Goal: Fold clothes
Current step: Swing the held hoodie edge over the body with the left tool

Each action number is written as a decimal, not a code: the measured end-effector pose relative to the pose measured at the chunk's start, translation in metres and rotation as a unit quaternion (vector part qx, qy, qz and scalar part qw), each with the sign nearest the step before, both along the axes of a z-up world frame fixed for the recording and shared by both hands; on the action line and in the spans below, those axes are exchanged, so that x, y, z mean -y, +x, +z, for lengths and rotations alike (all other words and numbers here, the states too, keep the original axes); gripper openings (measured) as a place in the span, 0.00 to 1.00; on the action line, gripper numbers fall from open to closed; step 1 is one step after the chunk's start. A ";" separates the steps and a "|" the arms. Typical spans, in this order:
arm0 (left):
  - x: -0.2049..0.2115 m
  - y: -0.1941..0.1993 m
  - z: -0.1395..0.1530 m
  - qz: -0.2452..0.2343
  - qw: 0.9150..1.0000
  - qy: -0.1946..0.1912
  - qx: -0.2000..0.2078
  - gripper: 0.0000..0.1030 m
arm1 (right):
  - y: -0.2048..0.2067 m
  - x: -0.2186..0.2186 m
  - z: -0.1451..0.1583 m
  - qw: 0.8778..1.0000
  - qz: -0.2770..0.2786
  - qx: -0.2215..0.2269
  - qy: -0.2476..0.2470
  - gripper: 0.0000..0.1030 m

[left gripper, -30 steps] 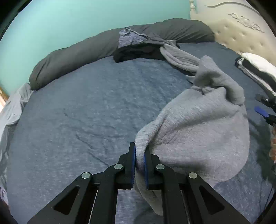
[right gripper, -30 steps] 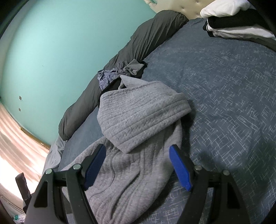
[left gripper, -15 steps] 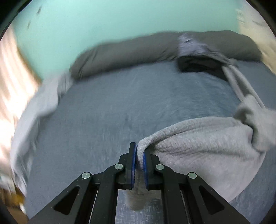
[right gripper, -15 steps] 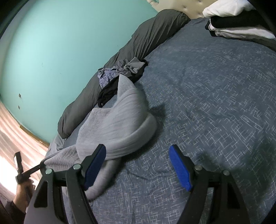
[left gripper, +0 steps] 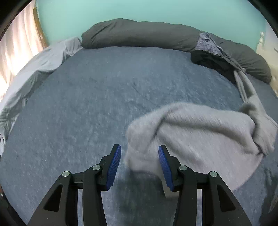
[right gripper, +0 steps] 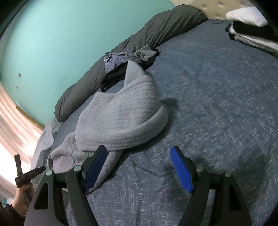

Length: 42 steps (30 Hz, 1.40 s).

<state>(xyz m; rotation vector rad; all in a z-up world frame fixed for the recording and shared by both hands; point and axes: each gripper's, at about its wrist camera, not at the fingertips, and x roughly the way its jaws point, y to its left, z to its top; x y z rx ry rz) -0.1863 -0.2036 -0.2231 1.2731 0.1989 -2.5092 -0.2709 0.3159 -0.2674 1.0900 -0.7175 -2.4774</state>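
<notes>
Left wrist view: left tool [left gripper: 138,165] jaws opening, blue pads [left gripper: 113,167] apart. A blurred corner of the grey sweatshirt [left gripper: 199,139] sits between them, pads not pressing it. Rest of the sweatshirt lies bunched on the blue bedspread [left gripper: 86,113], to the right of the tool. Dark grey rolled duvet [left gripper: 139,33] runs along the far edge against the teal wall [left gripper: 139,8]; crumpled dark clothes [left gripper: 210,52] lie against it at right.

Right wrist view: right tool [right gripper: 138,168] spread wide, nothing between the pads, only bedspread [right gripper: 217,113] below. Sweatshirt [right gripper: 119,118] heaped on the bed, its near edge passing behind the tool's left finger [right gripper: 94,169]. Stack of folded black and white clothes [right gripper: 250,33] at far right corner. A hand [right gripper: 21,200] holding the other tool's handle shows at lower left.
</notes>
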 end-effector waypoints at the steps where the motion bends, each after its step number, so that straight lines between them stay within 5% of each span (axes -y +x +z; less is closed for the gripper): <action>1: -0.005 0.004 -0.002 -0.010 1.000 0.009 0.001 0.48 | 0.000 0.002 0.000 1.000 0.002 0.001 0.003 0.74; 8: -0.089 0.021 -0.039 -0.124 0.990 0.057 0.022 0.50 | -0.004 0.017 -0.005 1.000 0.009 0.016 0.021 0.74; 12: -0.127 0.022 -0.057 -0.162 0.986 0.040 0.016 0.56 | -0.006 0.027 -0.005 0.999 0.021 0.019 0.037 0.74; 21: -0.162 0.013 -0.096 -0.183 0.982 0.035 0.017 0.68 | -0.017 0.038 -0.010 0.997 0.042 0.030 0.060 0.74; 29: -0.170 0.003 -0.097 -0.196 0.980 0.015 0.013 0.71 | -0.022 0.047 -0.022 0.993 0.047 0.048 0.093 0.74; 32: -0.168 -0.001 -0.097 -0.203 0.979 0.015 0.015 0.62 | -0.022 0.054 -0.024 0.992 0.055 0.049 0.098 0.74; 36: -0.152 -0.003 -0.094 -0.192 0.981 0.033 0.010 0.27 | -0.022 0.063 -0.027 0.991 0.061 0.049 0.109 0.74; 42: -0.139 0.002 -0.083 -0.193 0.980 0.039 -0.012 0.16 | -0.023 0.072 -0.028 0.990 0.072 0.050 0.114 0.74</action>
